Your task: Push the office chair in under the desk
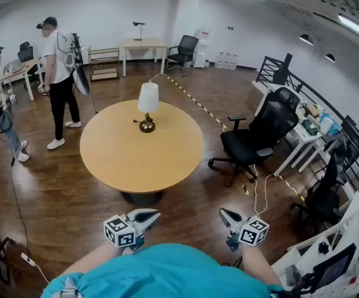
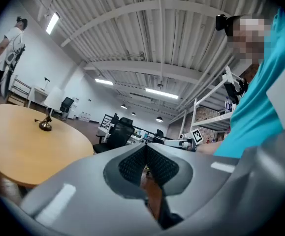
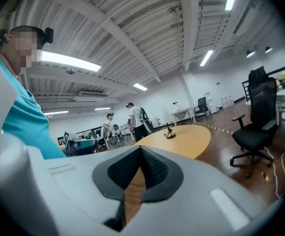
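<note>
A black office chair (image 1: 260, 135) stands on the wood floor at the right, turned away from the white desk (image 1: 294, 132) behind it and pulled out from it. The right gripper view has the chair (image 3: 255, 114) at its right edge, the left gripper view has it (image 2: 116, 134) small in the distance. My left gripper (image 1: 149, 216) and right gripper (image 1: 224, 216) are held close to my body at the bottom of the head view, well short of the chair. Both are shut, pads touching, with nothing between them.
A round wooden table (image 1: 142, 144) with a small lamp (image 1: 147, 104) stands straight ahead, left of the chair. A cable (image 1: 260, 194) lies on the floor by the chair's base. Two people (image 1: 58, 82) stand at the far left. Another dark chair (image 1: 325, 194) and shelving sit at the right.
</note>
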The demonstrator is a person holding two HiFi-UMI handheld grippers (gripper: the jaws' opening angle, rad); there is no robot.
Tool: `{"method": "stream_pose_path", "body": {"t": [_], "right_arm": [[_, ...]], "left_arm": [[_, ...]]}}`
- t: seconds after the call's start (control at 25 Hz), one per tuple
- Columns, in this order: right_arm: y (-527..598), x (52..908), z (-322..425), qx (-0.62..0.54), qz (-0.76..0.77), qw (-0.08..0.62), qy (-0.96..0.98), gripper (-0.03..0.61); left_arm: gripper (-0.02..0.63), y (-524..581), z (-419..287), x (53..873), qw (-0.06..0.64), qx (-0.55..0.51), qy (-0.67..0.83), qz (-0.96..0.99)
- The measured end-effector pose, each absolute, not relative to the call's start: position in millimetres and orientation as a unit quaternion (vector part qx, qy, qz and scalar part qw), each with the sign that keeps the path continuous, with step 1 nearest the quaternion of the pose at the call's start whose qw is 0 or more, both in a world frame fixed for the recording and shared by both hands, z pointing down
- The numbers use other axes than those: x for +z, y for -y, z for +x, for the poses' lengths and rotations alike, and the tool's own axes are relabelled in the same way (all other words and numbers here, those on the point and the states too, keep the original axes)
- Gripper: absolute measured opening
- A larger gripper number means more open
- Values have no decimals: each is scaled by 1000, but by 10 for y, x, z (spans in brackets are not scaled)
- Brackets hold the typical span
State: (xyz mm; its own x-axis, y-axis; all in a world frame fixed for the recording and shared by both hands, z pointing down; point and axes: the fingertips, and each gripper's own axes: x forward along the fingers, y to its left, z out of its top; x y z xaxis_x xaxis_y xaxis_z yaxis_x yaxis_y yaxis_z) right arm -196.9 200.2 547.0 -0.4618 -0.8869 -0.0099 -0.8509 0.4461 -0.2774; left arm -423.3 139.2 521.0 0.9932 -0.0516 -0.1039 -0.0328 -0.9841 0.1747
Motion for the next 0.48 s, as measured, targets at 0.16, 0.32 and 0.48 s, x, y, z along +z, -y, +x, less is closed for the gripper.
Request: {"method": "stream_pose_path", "body": {"t": [0.16, 0.32, 0.48], "right_arm": [[-1608, 5367, -2001, -119, -552, 82, -821, 2], [-1299, 5581, -1747, -126, -579, 69, -802, 2], [-1069, 5800, -1191, -135, -605, 81, -781, 2]], "left_arm": [[28, -841, -4263, 5074, 91, -50, -24, 994], [28, -284, -3859, 5214, 99, -48, -54, 992], [28, 56, -3309, 5370, 106, -46, -78, 990]]}}
